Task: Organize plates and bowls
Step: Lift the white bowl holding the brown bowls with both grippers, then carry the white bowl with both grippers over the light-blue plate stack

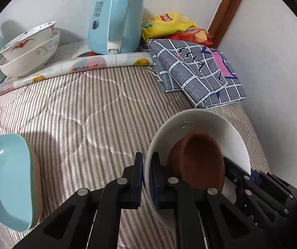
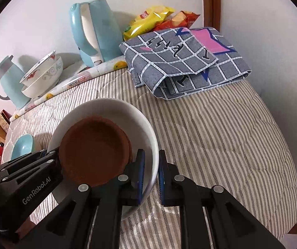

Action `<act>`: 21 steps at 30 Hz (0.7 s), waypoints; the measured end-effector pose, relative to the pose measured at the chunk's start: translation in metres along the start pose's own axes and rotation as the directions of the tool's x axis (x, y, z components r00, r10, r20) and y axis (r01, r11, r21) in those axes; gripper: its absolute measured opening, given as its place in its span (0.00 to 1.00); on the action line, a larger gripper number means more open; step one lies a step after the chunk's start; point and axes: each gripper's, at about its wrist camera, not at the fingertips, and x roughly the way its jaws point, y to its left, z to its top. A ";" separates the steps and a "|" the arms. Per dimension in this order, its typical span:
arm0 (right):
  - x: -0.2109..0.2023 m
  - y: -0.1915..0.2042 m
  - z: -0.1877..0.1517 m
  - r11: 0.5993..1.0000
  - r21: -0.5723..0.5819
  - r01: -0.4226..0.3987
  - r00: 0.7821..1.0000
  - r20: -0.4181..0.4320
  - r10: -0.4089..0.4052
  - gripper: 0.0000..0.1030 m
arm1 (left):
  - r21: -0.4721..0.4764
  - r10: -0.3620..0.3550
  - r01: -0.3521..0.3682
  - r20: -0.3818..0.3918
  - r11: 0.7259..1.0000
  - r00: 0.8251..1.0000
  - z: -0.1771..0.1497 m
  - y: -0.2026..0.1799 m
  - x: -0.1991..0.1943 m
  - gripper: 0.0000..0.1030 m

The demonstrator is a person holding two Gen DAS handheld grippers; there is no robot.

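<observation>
Both grippers point steeply down and forward over a striped quilt [image 1: 75, 112], each clamped on the rim of one white bowl [image 1: 210, 122] held between them, tilted. In the left wrist view the left gripper [image 1: 147, 178], at lower centre, has its jaws nearly closed on the bowl's left rim, one pad inside and one outside. The right gripper [image 2: 150, 176] pinches the opposite rim the same way at lower centre of the right wrist view. A brown dish [image 2: 94, 151] lies inside the white bowl, leaning toward the left gripper, and appears to be two stacked.

The left gripper's body, at lower left of the right wrist view, reads "GenRobot.AI". A blue kettle [image 1: 117, 16] at upper centre carries dark characters too small to read. The chip bags [image 1: 169, 25] at upper right have printing that is not legible.

Two patterned bowls [image 1: 30, 47] sit nested at upper left; a blue plate [image 1: 7, 180] lies at lower left. A folded grey cloth [image 2: 185, 62] rests at upper right
</observation>
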 end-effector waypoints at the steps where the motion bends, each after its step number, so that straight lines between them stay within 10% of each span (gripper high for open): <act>1: -0.002 0.001 0.000 1.000 -0.001 0.001 1.000 0.004 -0.001 0.11 | -0.001 0.000 0.000 0.001 1.000 1.000 0.000 0.001 -0.002 0.08; 21: -0.028 0.028 -0.007 1.000 -0.029 -0.011 0.999 0.043 0.012 0.11 | -0.023 0.006 -0.005 0.046 1.000 0.999 -0.010 0.023 -0.039 0.08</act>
